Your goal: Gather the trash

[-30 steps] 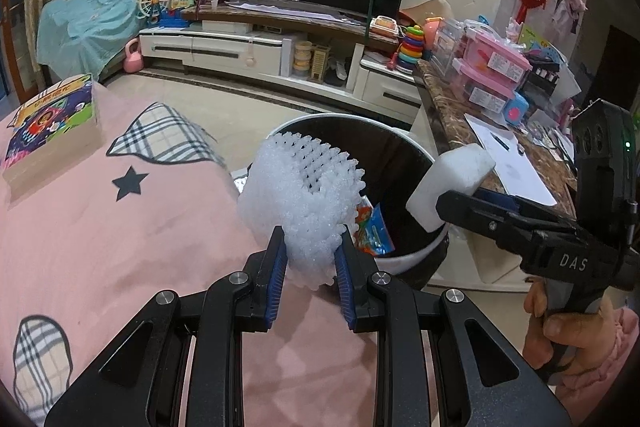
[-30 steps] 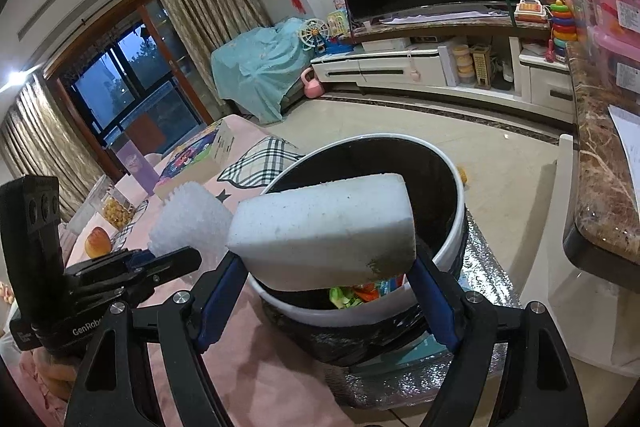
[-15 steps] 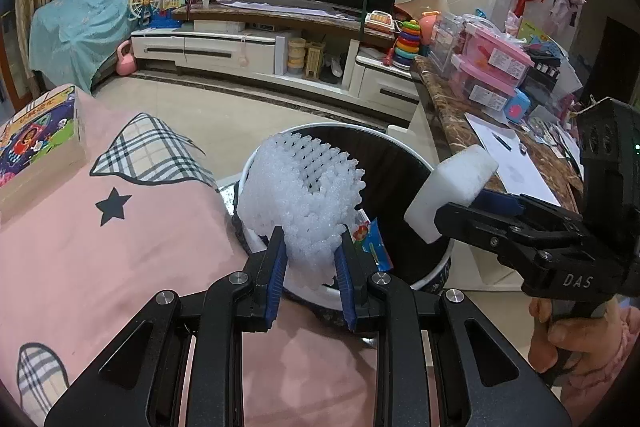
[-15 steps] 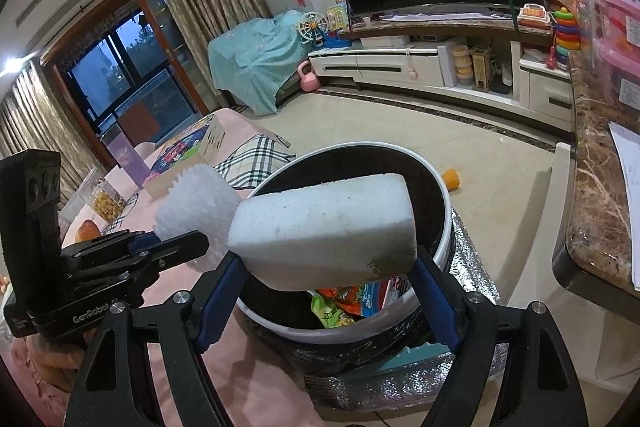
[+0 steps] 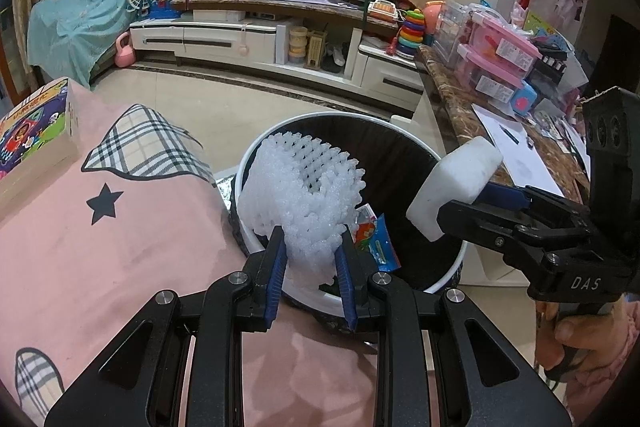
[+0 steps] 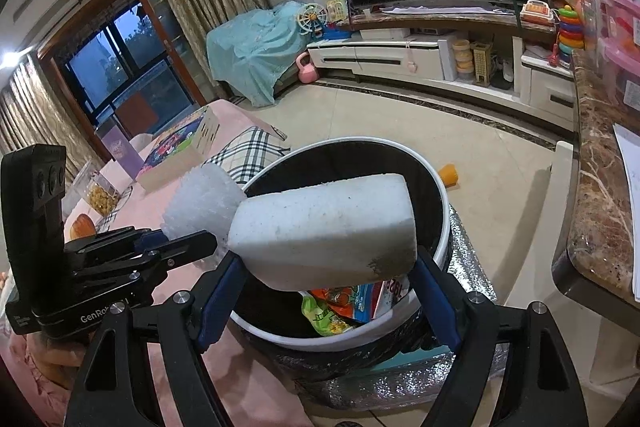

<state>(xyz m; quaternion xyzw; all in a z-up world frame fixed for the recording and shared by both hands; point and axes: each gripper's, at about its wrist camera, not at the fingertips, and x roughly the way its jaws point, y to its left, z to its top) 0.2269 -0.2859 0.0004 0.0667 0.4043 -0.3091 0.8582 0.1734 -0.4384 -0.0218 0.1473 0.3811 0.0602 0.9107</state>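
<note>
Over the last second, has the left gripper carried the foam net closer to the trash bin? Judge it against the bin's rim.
Yes. The left gripper has brought the foam net forward over the near rim of the trash bin, which earlier lay mostly beyond it.

Foam netting (image 5: 300, 195): translucent white, open lattice pattern. Foam block (image 6: 324, 231): white, speckled, with a grey-brown smudge at one lower corner. Trash bin (image 5: 400, 119): white rim, lined in glossy black. Wrappers (image 6: 344, 307) seen inside: orange, green, blue and red print. Left hand-held gripper (image 5: 312, 267): black frame, blue pads, silver screws. Right hand-held gripper (image 6: 326, 291): finished likewise. Bed cover (image 5: 120, 247): pink, marked with a black star and grey-and-white plaid patches. Bench (image 6: 596, 195): brown marble, veined in white.
</note>
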